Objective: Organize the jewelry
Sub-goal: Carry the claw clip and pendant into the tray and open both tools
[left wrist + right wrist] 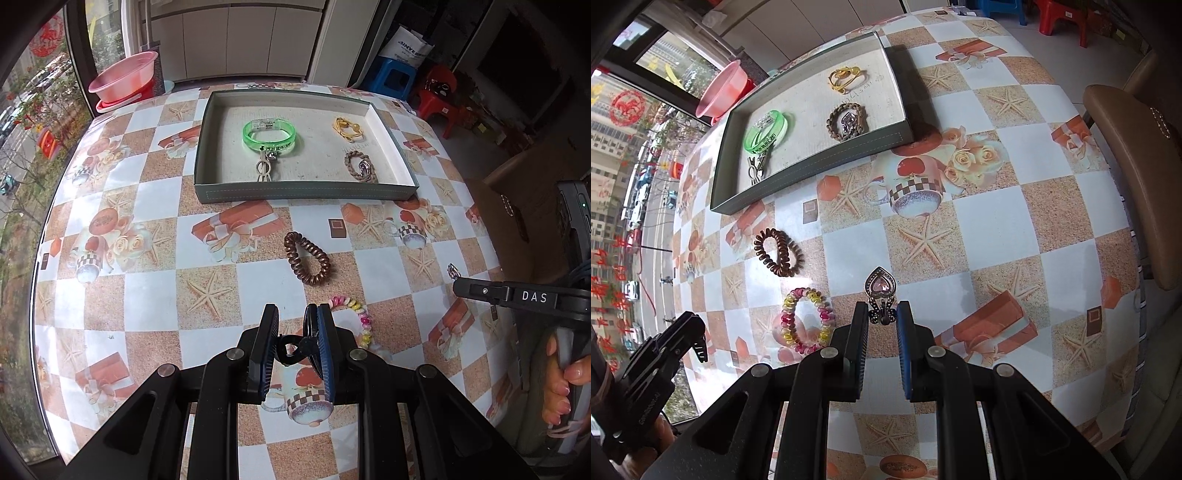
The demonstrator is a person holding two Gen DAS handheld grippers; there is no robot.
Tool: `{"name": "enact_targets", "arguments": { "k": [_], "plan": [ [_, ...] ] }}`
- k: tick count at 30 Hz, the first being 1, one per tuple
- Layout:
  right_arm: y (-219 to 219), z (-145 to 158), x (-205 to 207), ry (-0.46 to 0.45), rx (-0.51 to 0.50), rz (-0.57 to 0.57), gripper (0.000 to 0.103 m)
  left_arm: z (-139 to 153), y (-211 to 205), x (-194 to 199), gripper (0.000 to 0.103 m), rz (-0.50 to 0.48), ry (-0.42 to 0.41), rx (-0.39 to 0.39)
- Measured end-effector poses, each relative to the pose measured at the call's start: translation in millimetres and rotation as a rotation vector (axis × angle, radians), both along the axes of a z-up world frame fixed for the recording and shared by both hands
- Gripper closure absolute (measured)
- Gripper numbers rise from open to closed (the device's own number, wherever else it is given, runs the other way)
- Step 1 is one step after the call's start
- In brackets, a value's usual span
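My left gripper (293,325) is shut on a black hair claw clip (295,345), held above the table. My right gripper (882,314) is shut on a heart-shaped pink gem clip (880,291); it also shows in the left wrist view (458,286). A grey tray (306,194) holds a green bracelet (269,134), a metal keyring (264,168), a yellow hair tie (349,129) and a braided brown bracelet (360,166). A brown spiral hair tie (306,258) and a multicoloured spiral hair tie (805,319) lie on the table in front of the tray.
The table carries a patterned oilcloth (147,229). A pink basin (123,75) stands at the far left corner by the window. A brown chair (1134,166) stands at the table's right side. Blue and red stools (395,79) stand beyond the table.
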State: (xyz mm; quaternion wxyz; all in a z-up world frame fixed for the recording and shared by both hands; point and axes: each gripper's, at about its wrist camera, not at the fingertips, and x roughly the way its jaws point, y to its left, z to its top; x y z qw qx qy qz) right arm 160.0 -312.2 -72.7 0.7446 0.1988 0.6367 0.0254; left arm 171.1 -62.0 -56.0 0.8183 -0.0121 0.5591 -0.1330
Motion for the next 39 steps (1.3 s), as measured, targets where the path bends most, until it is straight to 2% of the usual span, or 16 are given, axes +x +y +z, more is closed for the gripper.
{"name": "enact_targets", "arguments": {
  "k": [7, 19, 27, 31, 39],
  "plan": [
    [1.5, 8.2, 35.2, -0.033, -0.007, 0.032, 0.086, 2.5, -1.1, 33.5, 0.069, 0.019, -0.026, 0.008],
    [6.6, 12.8, 111.0, -0.091, -0.017, 0.097, 0.086, -5.2, -13.6, 114.2, 0.069, 0.082, -0.057, 0.016],
    [1.4, -4.8, 156.2, -0.093, -0.006, 0.11, 0.086, -26.3, -44.8, 157.1, 0.069, 0.073, -0.057, 0.038],
    [-2.7, -16.3, 174.7, -0.096, 0.02, 0.112, 0.087, -39.1, -63.1, 171.9, 0.069, 0.042, -0.062, 0.071],
    [-4.0, -34.0, 204.3, -0.092, 0.005, 0.125, 0.087, -61.2, -81.3, 192.0, 0.069, 0.019, -0.056, 0.122]
  ]
}}
